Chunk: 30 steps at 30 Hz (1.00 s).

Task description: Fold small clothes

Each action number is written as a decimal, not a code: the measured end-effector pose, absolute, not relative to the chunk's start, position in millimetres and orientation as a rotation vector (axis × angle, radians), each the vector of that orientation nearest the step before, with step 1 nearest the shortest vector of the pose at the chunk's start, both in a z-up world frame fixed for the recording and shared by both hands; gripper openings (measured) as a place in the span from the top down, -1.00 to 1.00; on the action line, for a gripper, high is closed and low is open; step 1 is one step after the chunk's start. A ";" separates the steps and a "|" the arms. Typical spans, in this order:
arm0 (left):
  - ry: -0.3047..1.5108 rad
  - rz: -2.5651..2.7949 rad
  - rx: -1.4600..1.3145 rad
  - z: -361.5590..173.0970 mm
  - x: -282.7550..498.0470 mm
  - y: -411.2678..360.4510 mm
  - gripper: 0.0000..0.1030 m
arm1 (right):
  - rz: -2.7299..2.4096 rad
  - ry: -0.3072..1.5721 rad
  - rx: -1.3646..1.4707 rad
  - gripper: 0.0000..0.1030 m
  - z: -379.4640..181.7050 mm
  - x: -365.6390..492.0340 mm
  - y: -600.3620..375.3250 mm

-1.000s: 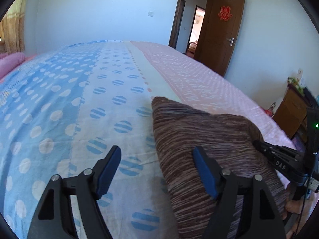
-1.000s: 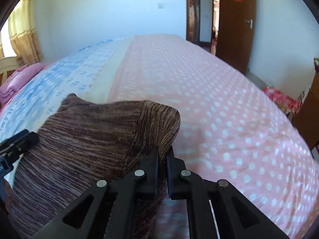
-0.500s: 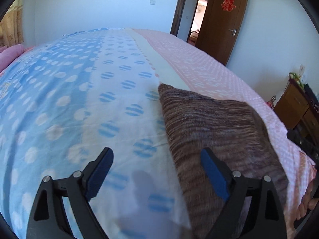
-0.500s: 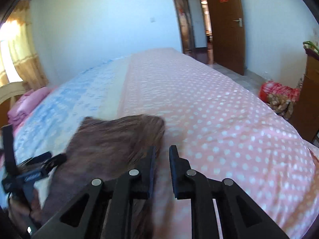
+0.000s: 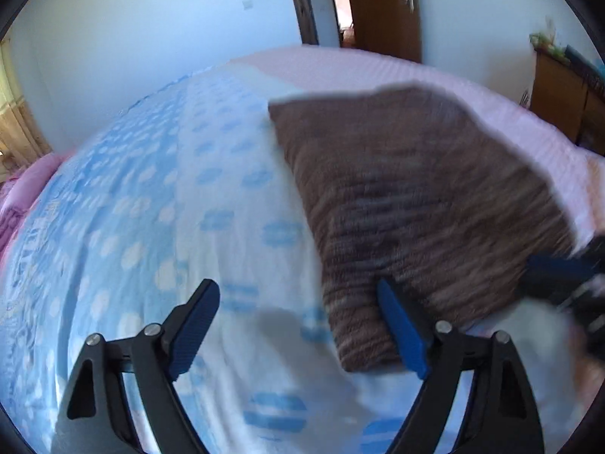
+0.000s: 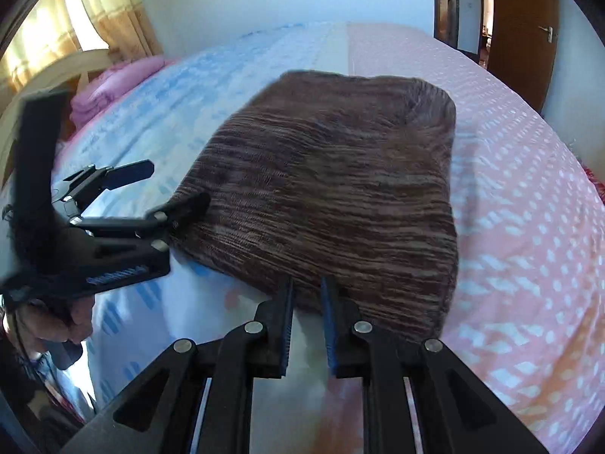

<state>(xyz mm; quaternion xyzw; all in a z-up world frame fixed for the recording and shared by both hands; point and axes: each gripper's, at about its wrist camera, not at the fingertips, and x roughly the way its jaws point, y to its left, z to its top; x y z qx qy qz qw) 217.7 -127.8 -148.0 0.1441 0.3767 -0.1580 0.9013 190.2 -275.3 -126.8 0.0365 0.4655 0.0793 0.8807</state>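
A brown striped knit garment (image 6: pixel 340 174) lies folded flat on the bed, across the seam between the blue and pink sheet halves. My right gripper (image 6: pixel 308 283) sits at its near edge, jaws a narrow gap apart, pads pressing on nothing. My left gripper (image 6: pixel 170 185), held in a hand (image 6: pixel 56 321), stands wide open at the garment's left corner. In the left wrist view the left gripper (image 5: pixel 295 285) straddles the garment's (image 5: pixel 416 196) near left edge, one finger over the fabric, the other over the sheet. The right gripper (image 5: pixel 559 268) shows blurred at the right edge.
The bed sheet is blue with dots (image 5: pixel 132 227) on the left and pink with dots (image 6: pixel 529 227) on the right. Pink folded bedding (image 6: pixel 113 87) and a wooden frame (image 6: pixel 49 72) sit far left. A wooden cabinet (image 5: pixel 559 94) and brown door (image 6: pixel 522 38) stand to the right.
My right gripper was shut on a raised fold of the garment; its jaws have parted and the garment lies flat. Both grippers have drawn back and swung, the left staying wide open.
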 end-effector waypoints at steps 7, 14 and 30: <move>0.862 -0.382 0.133 -141.1 213.4 -101.1 -0.73 | 0.132 1.073 0.188 0.76 -127.6 170.5 -309.2; 0.716 -0.440 0.038 -80.9 233.0 -101.6 -0.73 | 0.071 0.805 0.163 0.71 -58.8 170.6 -319.9; 0.870 -0.311 -0.003 -143.8 305.6 -152.1 -0.82 | 0.024 0.808 0.221 0.69 -122.3 272.0 -326.9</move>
